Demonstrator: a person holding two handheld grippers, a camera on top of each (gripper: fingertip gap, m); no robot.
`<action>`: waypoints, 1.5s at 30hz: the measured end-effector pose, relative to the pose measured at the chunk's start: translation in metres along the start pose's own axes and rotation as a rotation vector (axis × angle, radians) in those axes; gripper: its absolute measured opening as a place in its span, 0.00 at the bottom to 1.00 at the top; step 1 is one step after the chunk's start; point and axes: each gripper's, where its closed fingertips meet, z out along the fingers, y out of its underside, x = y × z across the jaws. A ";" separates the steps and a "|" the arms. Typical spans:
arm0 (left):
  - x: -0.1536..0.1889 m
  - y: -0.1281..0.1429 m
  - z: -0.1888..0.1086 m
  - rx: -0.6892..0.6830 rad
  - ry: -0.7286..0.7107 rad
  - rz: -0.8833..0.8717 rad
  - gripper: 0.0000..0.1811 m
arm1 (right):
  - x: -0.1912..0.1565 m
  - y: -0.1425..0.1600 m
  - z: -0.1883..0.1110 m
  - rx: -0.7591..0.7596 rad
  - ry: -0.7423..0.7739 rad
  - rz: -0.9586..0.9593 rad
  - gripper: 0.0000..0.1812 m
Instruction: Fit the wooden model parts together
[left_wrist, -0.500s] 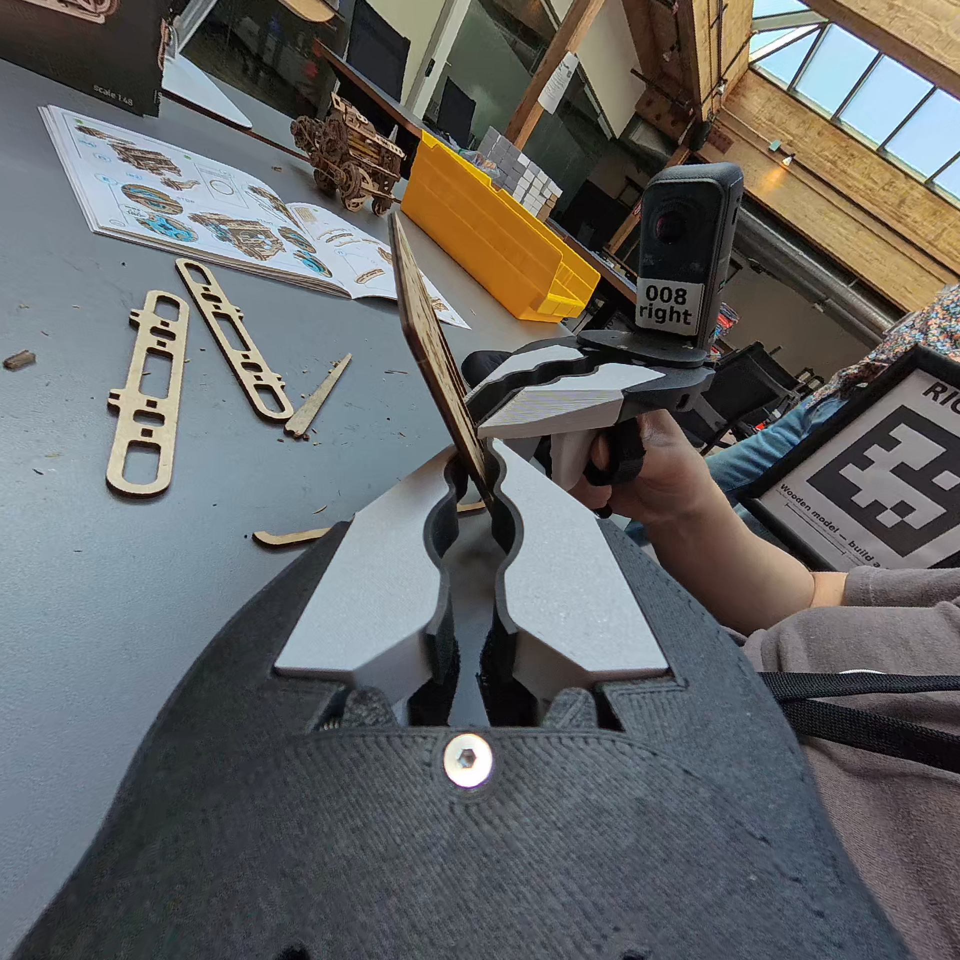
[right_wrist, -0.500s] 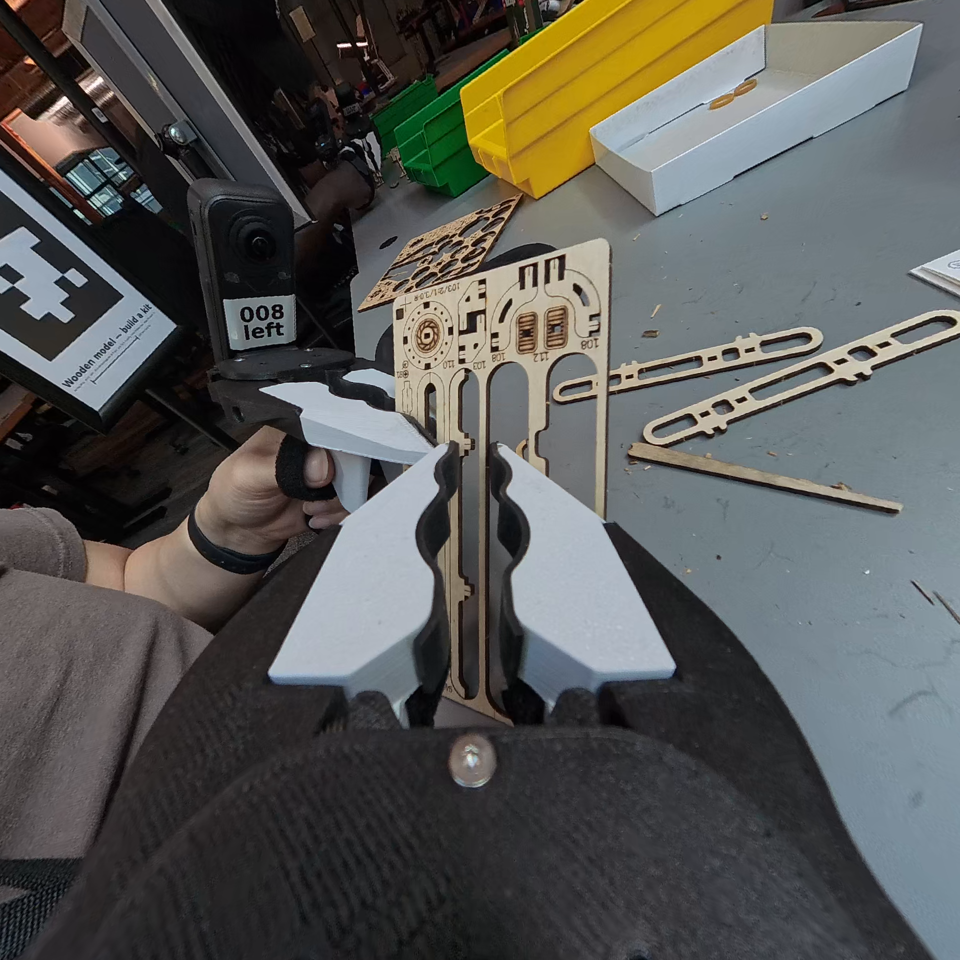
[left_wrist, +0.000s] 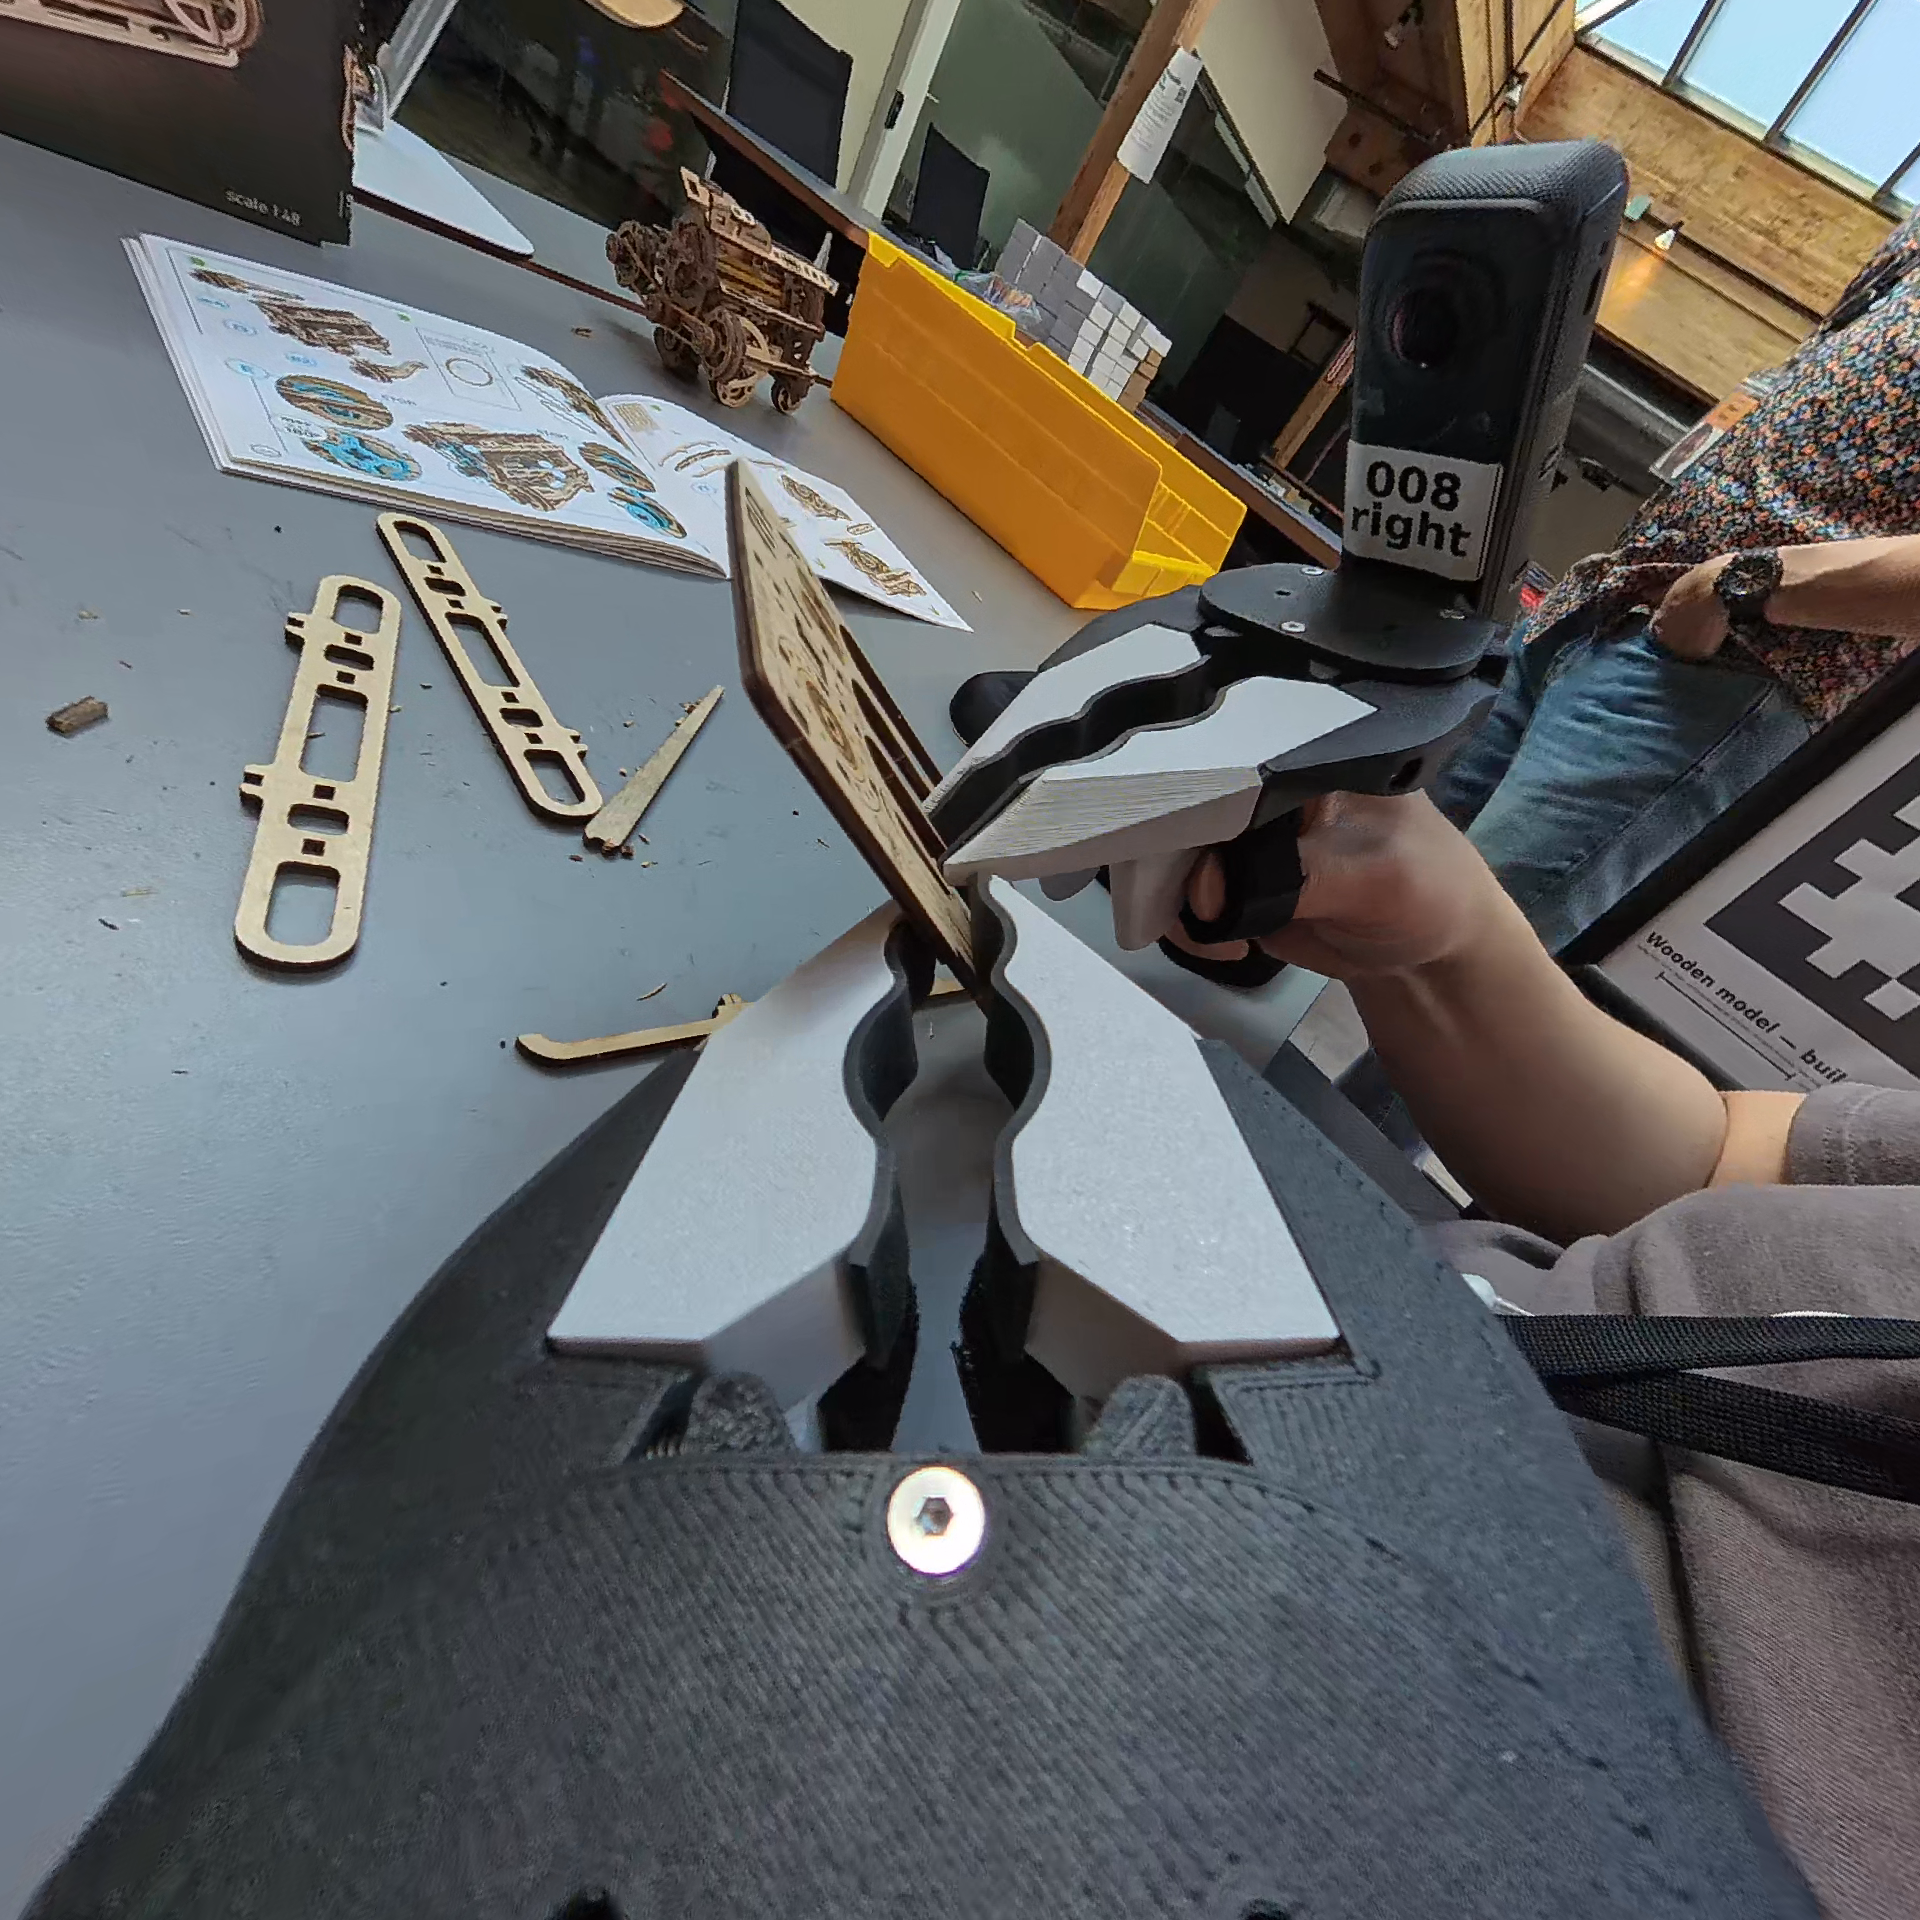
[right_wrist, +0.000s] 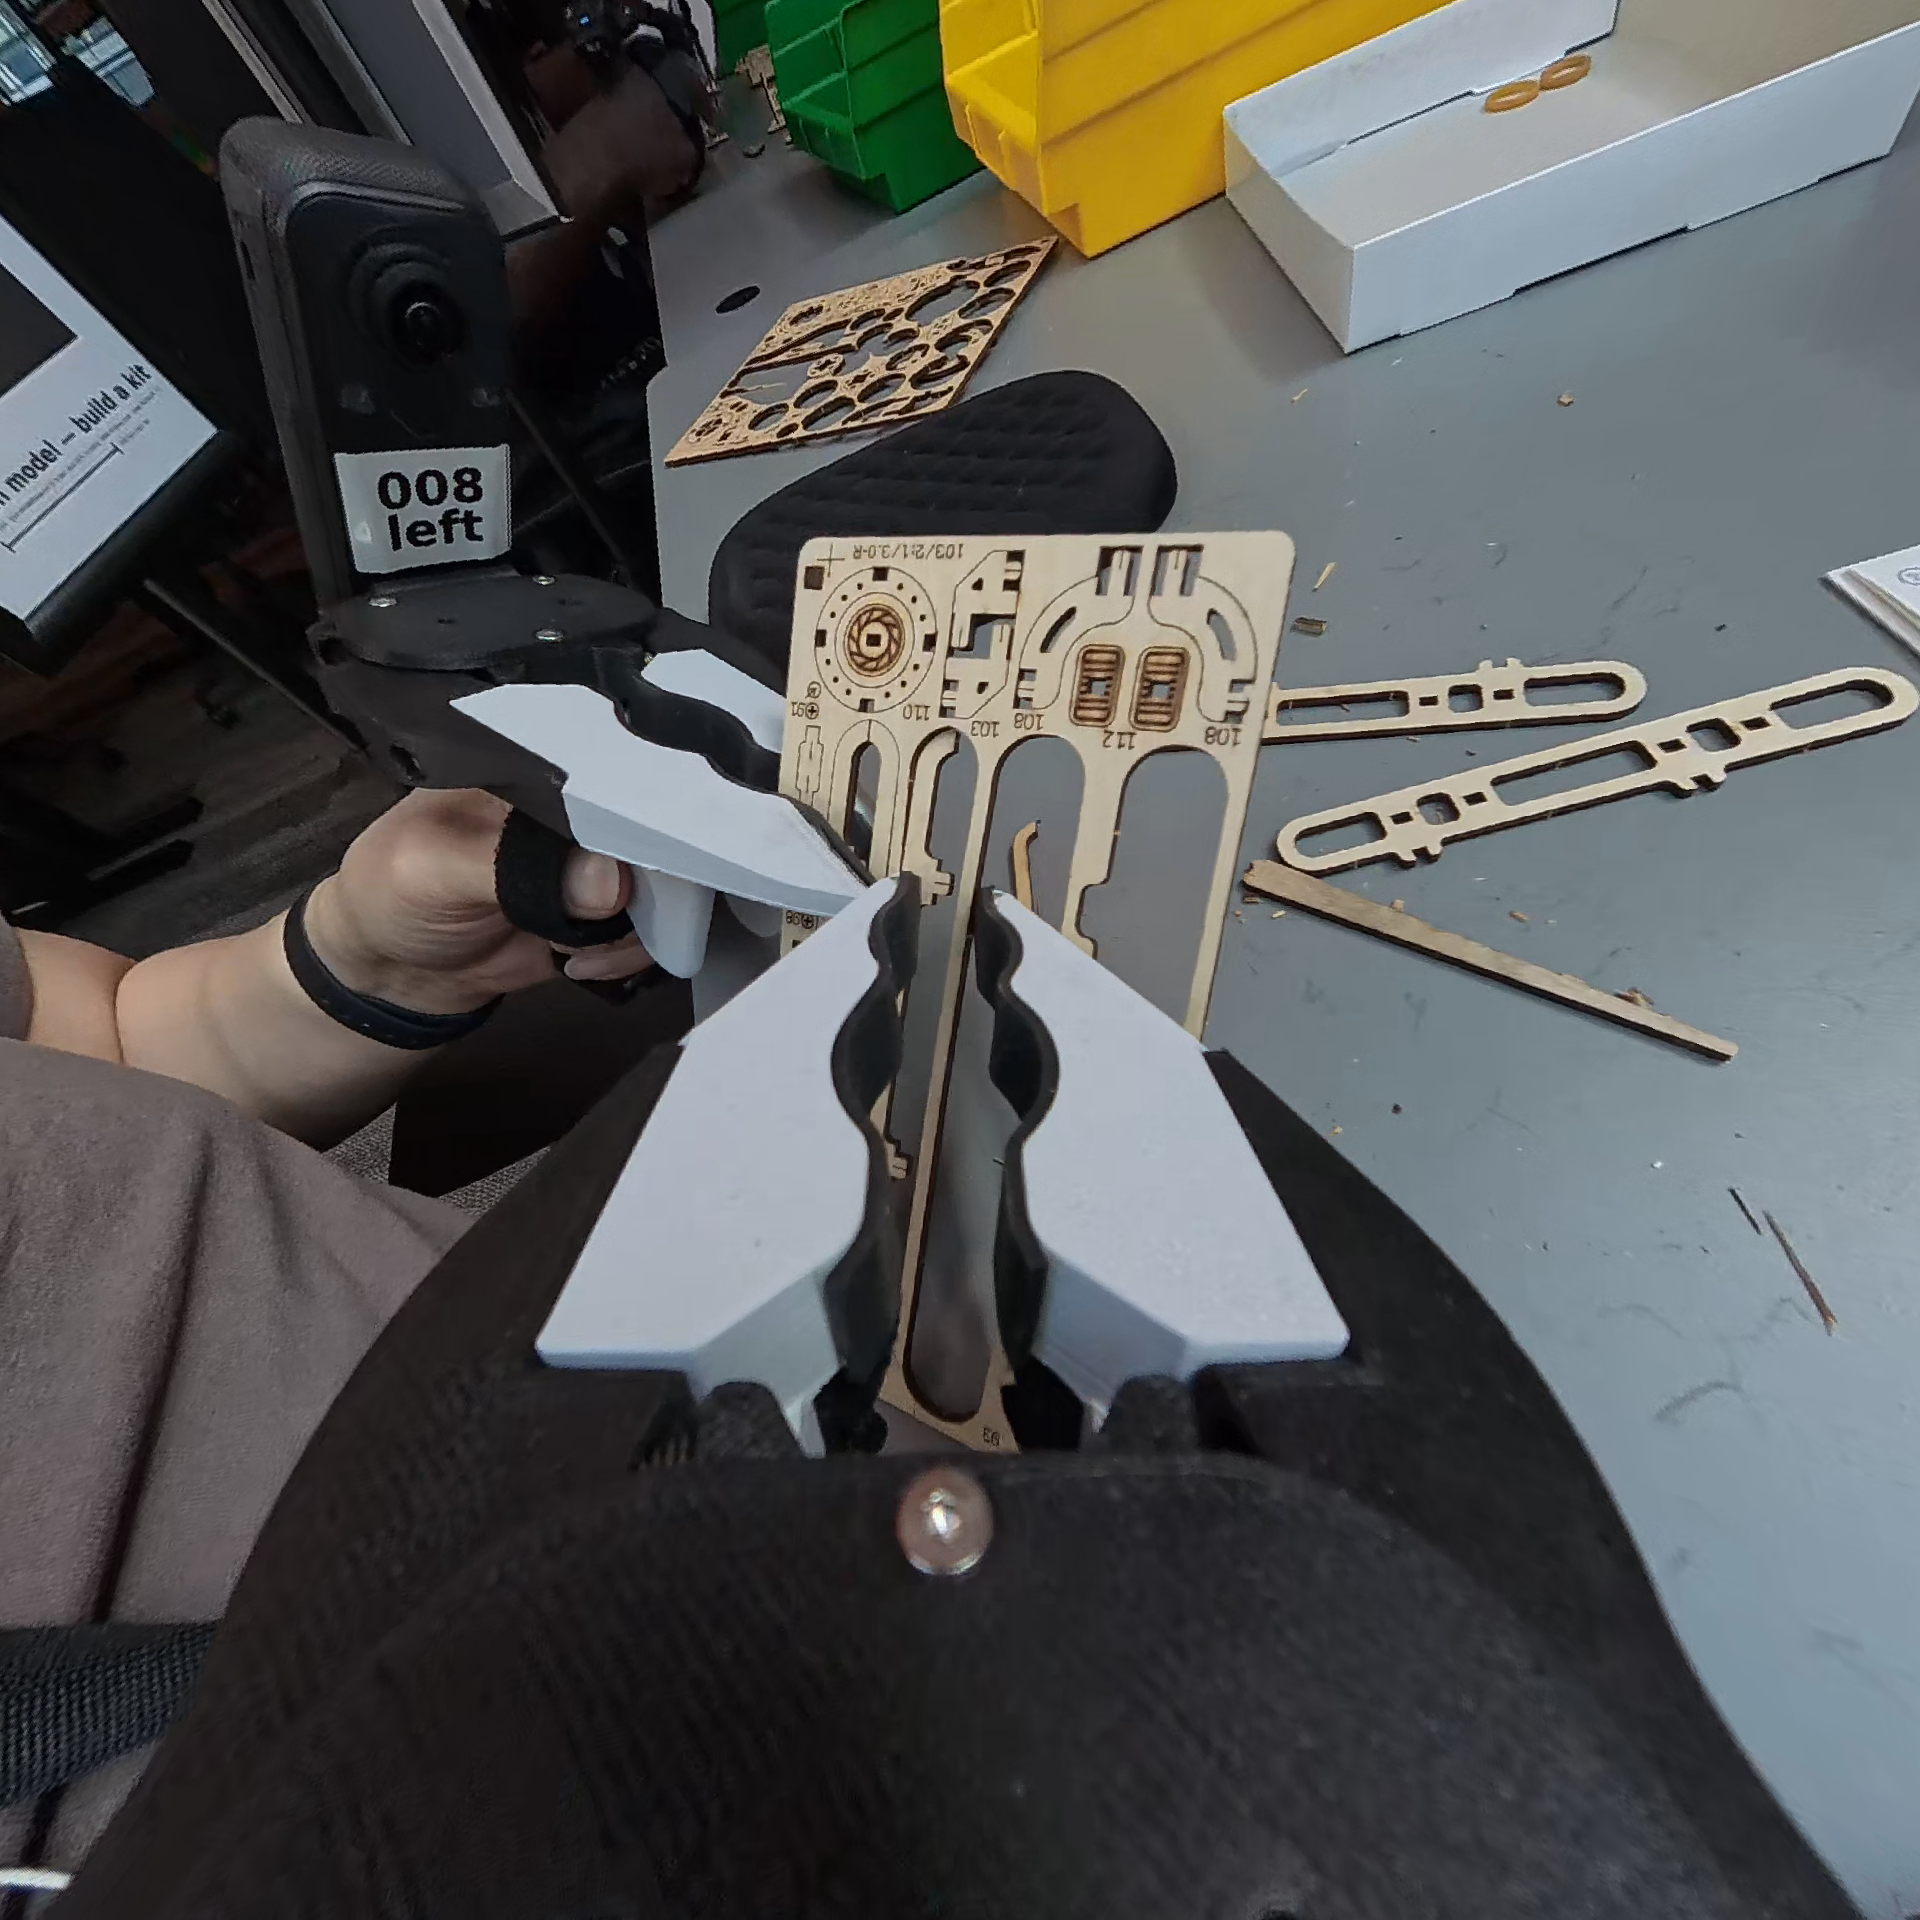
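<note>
The left gripper (left_wrist: 940, 940) has its jaws clamped on one edge of the laser-cut wooden sheet (right_wrist: 1039, 717), which stands tilted above the grey worktop (right_wrist: 1558, 1039). The right gripper (right_wrist: 948, 904) meets the sheet's face; whether its narrowly parted jaws pinch a strip of it I cannot tell. Two slotted wooden bars (right_wrist: 1590, 790) and a thin wooden sliver (right_wrist: 1486, 961) lie flat just right of the sheet.

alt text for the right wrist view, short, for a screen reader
The right gripper straddles a slat of an upright laser-cut wooden sheet, while the left gripper pinches the sheet's left edge. Behind on the grey table lie two slotted wooden strips, a thin wooden stick and a punched-out sheet.
</note>
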 end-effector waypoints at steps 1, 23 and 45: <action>0.000 0.001 0.000 -0.002 -0.003 0.000 0.02 | 0.000 0.001 0.000 0.000 0.003 -0.005 0.04; -0.010 -0.023 -0.009 0.125 0.032 -0.125 0.00 | 0.001 -0.021 -0.019 0.120 0.081 -0.094 0.10; 0.024 -0.054 -0.018 0.225 0.200 -0.121 0.00 | 0.014 -0.012 -0.090 0.314 0.226 -0.133 0.25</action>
